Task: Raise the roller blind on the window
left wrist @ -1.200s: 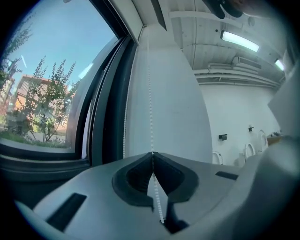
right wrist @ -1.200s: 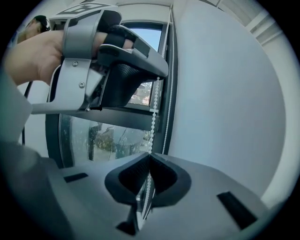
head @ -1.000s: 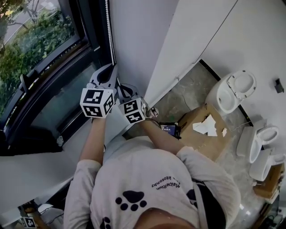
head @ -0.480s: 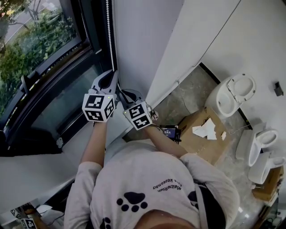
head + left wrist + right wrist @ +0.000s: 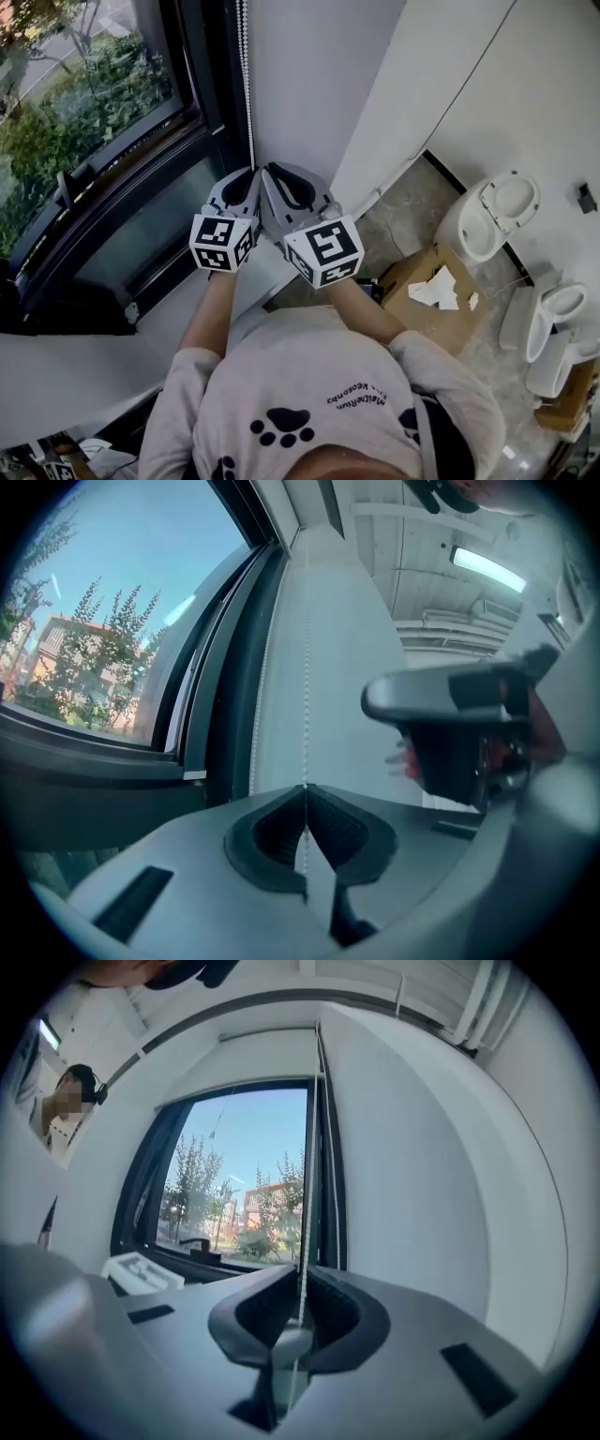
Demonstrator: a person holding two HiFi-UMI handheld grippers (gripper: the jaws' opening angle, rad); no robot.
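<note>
While my left tool [image 5: 305, 789] and right tool [image 5: 302, 1274] are both pinched shut on the bead chain [image 5: 247, 84] beside the window [image 5: 84, 122], I'd guess we're mid-haul tbh: what shows of that window is bare, and the blind itself is out of shot.

A mottled grey stone floor [image 5: 405, 199] fills the right side of the head view, edged by white walls with a dark skirting strip. A brown cardboard box [image 5: 455, 323] lies on it, with white paper scraps [image 5: 439, 291] resting on top. Just beyond the box stands a white toilet [image 5: 473, 225] with its lid raised. Near the right edge stand a second white ceramic fixture [image 5: 546, 314] and a third [image 5: 553, 364], beside another piece of cardboard [image 5: 564, 398].
</note>
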